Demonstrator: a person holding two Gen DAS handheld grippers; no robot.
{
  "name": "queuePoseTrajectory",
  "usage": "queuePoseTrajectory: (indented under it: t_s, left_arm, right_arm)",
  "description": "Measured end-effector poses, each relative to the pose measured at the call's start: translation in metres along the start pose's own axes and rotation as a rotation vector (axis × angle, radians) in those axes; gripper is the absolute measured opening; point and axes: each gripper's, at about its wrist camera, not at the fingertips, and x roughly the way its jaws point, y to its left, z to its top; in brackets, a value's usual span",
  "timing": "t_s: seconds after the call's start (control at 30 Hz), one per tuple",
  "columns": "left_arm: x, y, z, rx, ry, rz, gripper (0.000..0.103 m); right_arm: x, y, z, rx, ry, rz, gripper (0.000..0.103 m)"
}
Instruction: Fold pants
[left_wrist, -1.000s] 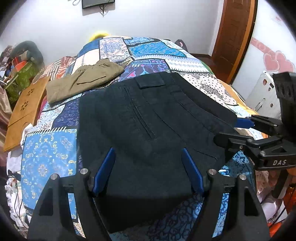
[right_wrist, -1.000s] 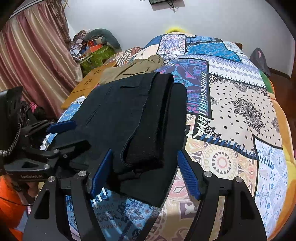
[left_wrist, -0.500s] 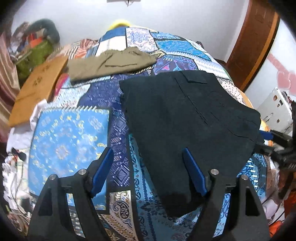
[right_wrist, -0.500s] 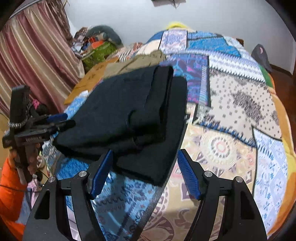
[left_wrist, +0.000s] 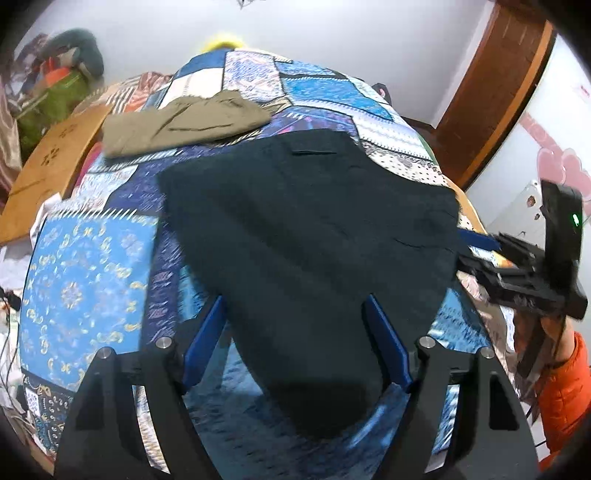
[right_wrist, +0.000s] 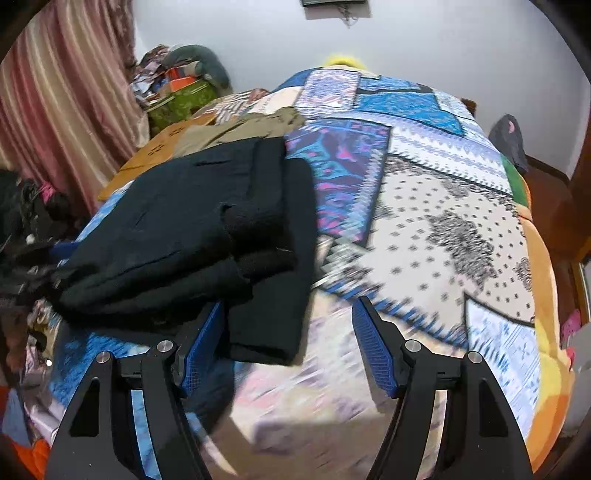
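black pants (left_wrist: 314, 236) lying folded on the near part of the bed's patchwork quilt (left_wrist: 85, 280) | olive pants (left_wrist: 184, 122) sitting folded at far left | left hand-held gripper (left_wrist: 295, 343) hovering spread over the near edge, pinching nothing | right hand-held gripper (right_wrist: 288, 343) spread at the right edge, pinching nothing

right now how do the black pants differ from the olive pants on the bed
The black pants are dark and lie near, toward the foot of the patchwork bedspread; the olive pants are khaki green and lie farther back, toward the wall. The black pants look like the bigger, thicker bundle, with layered folds showing in the right wrist view; the olive pants look flatter and smaller. Both are folded, and no claw holds either.
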Motion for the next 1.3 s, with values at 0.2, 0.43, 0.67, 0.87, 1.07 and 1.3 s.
queuePoseTrajectory:
  t_s: [0.2, 0.43, 0.67, 0.87, 1.07, 1.3]
  left_arm:
    - [0.010, -0.026, 0.012, -0.018, -0.044, 0.048, 0.076]
    - [-0.015, 0.001, 0.020, -0.013, -0.107, 0.099, 0.076]
    - [-0.032, 0.055, 0.050, 0.054, -0.184, 0.233, 0.076]
    - [-0.008, 0.097, 0.080, 0.068, -0.180, 0.264, 0.076]
    - [0.041, 0.129, 0.113, 0.068, -0.138, 0.312, 0.076]
    - [0.116, 0.149, 0.131, 0.092, 0.029, 0.265, 0.073]
  right_arm:
    - [0.002, -0.029, 0.014, 0.046, -0.011, -0.078, 0.066]
    - [-0.030, -0.018, 0.010, 0.079, -0.044, -0.038, 0.067]
    - [-0.045, 0.030, 0.019, 0.050, -0.103, 0.018, 0.067]
    - [-0.031, 0.060, 0.022, 0.053, -0.082, 0.053, 0.067]
    - [-0.003, 0.071, 0.017, 0.067, -0.027, 0.036, 0.074]
    - [0.014, 0.045, 0.016, 0.080, 0.031, 0.033, 0.070]
